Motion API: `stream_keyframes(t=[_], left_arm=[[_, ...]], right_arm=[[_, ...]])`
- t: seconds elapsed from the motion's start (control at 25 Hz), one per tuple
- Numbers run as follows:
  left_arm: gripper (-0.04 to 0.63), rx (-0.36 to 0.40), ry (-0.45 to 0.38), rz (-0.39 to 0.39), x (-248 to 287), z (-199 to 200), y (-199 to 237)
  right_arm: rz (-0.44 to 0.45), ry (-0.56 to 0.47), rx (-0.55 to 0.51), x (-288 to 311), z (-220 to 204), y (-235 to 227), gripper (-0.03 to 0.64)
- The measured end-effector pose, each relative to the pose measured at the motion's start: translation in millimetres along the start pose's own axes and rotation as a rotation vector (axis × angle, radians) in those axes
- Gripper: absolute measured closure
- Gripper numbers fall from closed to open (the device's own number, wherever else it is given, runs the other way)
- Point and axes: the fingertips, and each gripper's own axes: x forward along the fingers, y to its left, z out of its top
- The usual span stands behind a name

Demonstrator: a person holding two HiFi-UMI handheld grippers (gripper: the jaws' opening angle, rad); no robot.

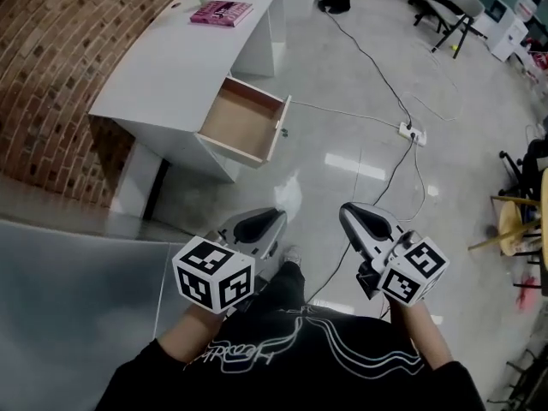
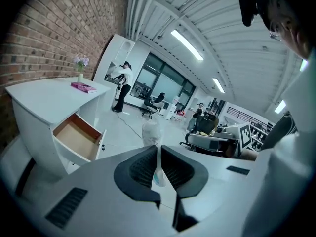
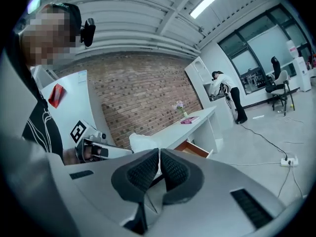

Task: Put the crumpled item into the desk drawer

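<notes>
My left jaws (image 2: 158, 149) are clenched on a thin edge of the crumpled item (image 2: 150, 130). The rest of it is a pale, puffy lump that stands up just past their tips. My right jaws (image 3: 159, 152) are pressed close together too. The lump (image 3: 142, 142) sits just off their left tip, and I cannot tell if they pinch any of it. The drawer (image 1: 244, 122) is pulled open and looks empty. It is ahead of both jaws, a bit to the left, and well apart from them. I think the pinch is the weak spot. So little of the item is caught that a quick swing could pull it free, and it would drop to the floor short of the drawer. It looks light, so if I let go too high it could land on the drawer's front edge or fall beside it. A cable (image 1: 377, 67) lies on the floor ahead and to the right of my jaws, and a foot could catch on it. Only the head view shows both the left gripper (image 1: 267, 221) and the right gripper (image 1: 355, 217), the drawer well ahead of them, and the white surface (image 1: 188, 58) above it. There the item (image 1: 288, 197) is just a faint blur. Only the left gripper view shows the thin bit inside the jaws. The right gripper view shows the lump from the side.
</notes>
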Motion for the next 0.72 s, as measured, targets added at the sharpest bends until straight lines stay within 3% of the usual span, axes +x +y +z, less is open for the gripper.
stream_keyframes(t=[0.32, 0.48, 0.72], left_arm=[[0.553, -0.072, 0.054, 0.061, 69.2, 36.2, 139.6], [0.552, -0.096, 0.078, 0.108, 92.3, 38.2, 190.8], [0.552, -0.208, 0.091, 0.154, 131.2, 42.6, 247.1]], right_arm=[[-0.004, 0.095, 0.012, 123.8, 6.1, -79.9, 0.574], [0.004, 0.126, 0.016, 161.7, 3.9, -108.5, 0.574], [0.016, 0.166, 0.023, 197.0, 6.5, -150.7, 0.574]])
